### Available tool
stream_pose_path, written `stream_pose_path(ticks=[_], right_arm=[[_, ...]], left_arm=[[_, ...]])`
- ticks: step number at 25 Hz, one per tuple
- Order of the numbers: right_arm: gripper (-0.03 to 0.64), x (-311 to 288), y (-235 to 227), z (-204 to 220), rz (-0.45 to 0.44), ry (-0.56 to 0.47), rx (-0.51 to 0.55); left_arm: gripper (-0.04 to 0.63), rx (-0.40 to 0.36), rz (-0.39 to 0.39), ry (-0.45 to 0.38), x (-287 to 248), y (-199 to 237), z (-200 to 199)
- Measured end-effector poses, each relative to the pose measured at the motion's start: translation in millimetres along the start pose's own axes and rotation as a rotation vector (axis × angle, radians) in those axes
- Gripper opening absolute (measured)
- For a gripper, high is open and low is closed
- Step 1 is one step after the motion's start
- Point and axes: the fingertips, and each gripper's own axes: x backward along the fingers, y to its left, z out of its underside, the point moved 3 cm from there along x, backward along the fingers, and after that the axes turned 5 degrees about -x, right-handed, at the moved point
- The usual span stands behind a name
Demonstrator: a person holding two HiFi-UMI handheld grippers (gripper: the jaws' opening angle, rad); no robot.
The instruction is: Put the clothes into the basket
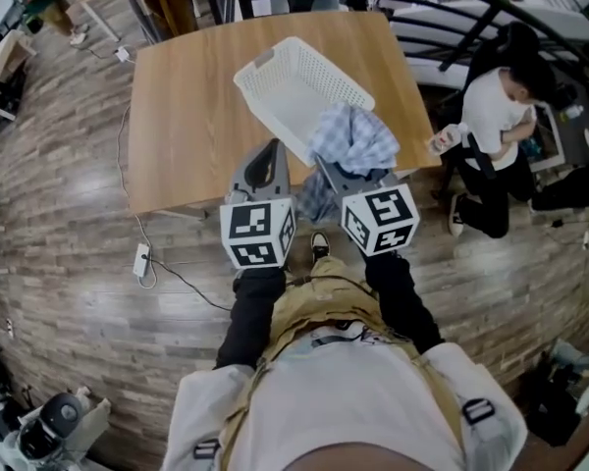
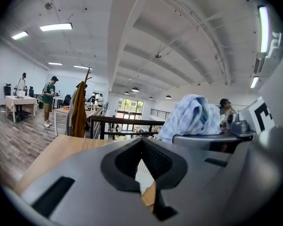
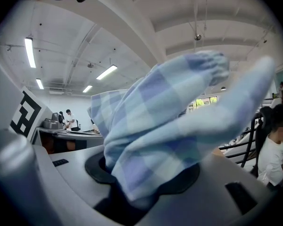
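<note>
Light brown wooden table [image 1: 177, 116] fills the upper middle of the head view, on a wood plank floor [image 1: 59, 263]. White perforated plastic basket [image 1: 290, 91] sits on the table, turned diagonal to the table edges, nothing inside that shows.

Blue-and-white checked cloth [image 1: 353, 140] is bunched up at the basket's near right corner and overlaps the rim there in the head view; can't tell if it touches. Not in the basket – it is held up by the right gripper [image 1: 346, 177]. In the right gripper view the cloth [image 3: 170, 121] stands up out of the jaws, which pinch its lower fold between the dark pads, and it blocks most of that view.

Left gripper [image 1: 268, 155] is just beside the right one, tip over the table near the basket's near left edge. Its jaws are pressed nearly together – only a thin slit, nothing gripped; a bit of white basket and wood shows through the slit.

Each gripper carries a white cube with black square markers: left cube [image 1: 258, 232], right cube [image 1: 380, 219].

Person in a white shirt [image 1: 496, 116] is beside the table's right side. White power strip [image 1: 142, 260] lies on the floor, left of the left cube.
</note>
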Motion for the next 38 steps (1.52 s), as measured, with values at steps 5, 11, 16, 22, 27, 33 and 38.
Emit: stream_pose_path(ticks=[5,11,16,22,27,33,38], right_arm=[[0.206,-22,9,1,-0.001,0.016,-0.008],[0.206,-39,5,3,-0.006,0.031,-0.013],[0.206,-48,-5,4,0.002,0.043,-0.019],[0.206,-62,-15,6,-0.003,0.066,-0.052],[0.206,-84,-28,11,-0.012,0.088,-0.057],[0.206,-105,-47,17,-0.004,0.119,-0.063],[0.206,-126,-61,19,-0.01,0.143,-0.056]], left_arm=[[0.0,0.013,-0.004,0.018,-8,25,0],[0.0,0.027,-0.008,0.039,-21,37,6],[0.0,0.042,-0.021,0.05,-33,46,8],[0.0,0.057,-0.012,0.08,-49,46,13],[0.0,0.059,-0.012,0.1,-72,51,17],[0.0,0.073,-0.018,0.138,-91,61,27],[0.0,0.096,-0.031,0.167,-107,69,35]])
